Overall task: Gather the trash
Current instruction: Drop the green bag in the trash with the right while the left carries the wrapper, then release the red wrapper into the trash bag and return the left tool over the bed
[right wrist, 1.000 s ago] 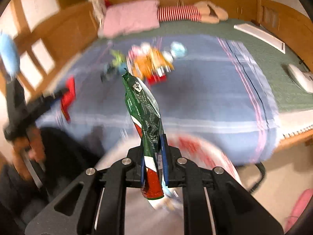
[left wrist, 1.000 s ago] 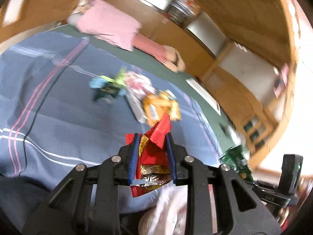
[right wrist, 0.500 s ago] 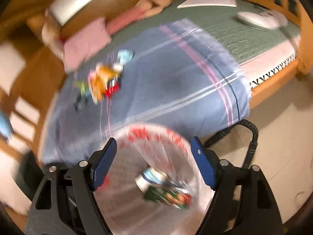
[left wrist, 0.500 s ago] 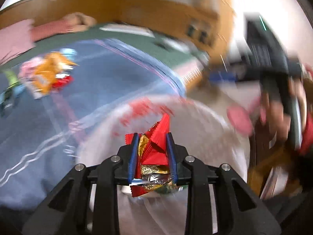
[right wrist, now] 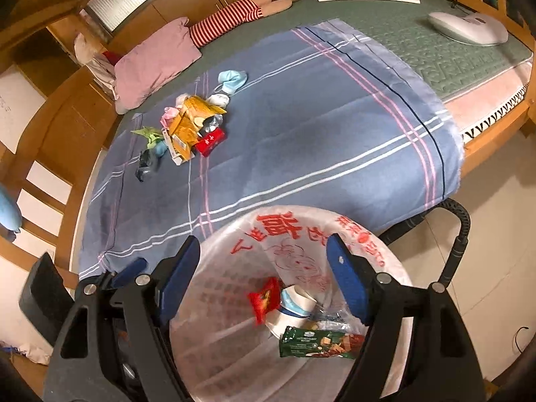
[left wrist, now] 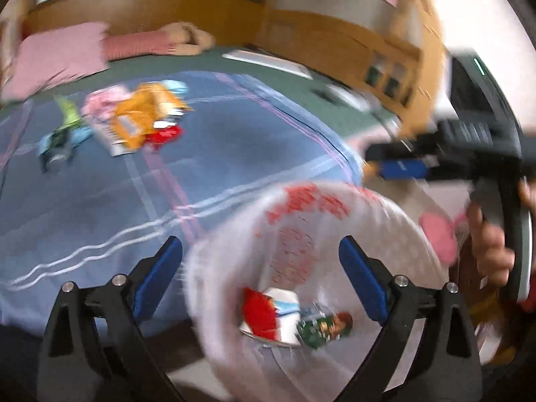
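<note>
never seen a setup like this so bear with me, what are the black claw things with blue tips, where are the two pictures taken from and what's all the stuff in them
The black claws are hand-held grippers with two fingers each; a person carries one in each hand, and a small camera on each looks forward along its fingers. One picture comes from the left gripper, the other from the right gripper.

Both hang over a bin lined with a white bag printed in red. Neither holds anything: the left jaws are opening, the right stand wide. Inside the bag lie a red wrapper, a green packet and a paper cup.

Behind the bin is a bed with a blue striped blanket. More trash is heaped on it: an orange bag, a small red box and a blue face mask.
</note>
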Available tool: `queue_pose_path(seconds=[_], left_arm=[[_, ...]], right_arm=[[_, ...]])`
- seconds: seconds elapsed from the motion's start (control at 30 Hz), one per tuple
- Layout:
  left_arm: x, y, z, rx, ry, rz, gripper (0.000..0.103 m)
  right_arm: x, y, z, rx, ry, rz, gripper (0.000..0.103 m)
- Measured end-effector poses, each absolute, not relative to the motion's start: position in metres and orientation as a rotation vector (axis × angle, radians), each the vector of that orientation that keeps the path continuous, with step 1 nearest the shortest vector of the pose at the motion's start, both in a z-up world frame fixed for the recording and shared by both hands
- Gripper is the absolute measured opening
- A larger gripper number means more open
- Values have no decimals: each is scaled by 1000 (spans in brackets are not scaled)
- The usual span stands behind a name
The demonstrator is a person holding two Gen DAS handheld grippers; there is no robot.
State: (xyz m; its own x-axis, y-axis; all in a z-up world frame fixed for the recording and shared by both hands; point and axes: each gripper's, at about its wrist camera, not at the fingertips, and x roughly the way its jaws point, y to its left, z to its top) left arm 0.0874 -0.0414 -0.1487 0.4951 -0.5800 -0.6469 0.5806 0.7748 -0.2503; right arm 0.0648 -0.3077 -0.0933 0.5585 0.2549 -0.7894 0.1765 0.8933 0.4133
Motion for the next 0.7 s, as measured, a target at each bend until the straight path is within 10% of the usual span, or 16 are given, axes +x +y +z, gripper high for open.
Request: queue_pose_path(seconds=[0.7], left_arm=[[185, 66, -150, -187, 793, -20, 98]], right_arm=[[96, -225, -92, 304, 973, 80, 77]])
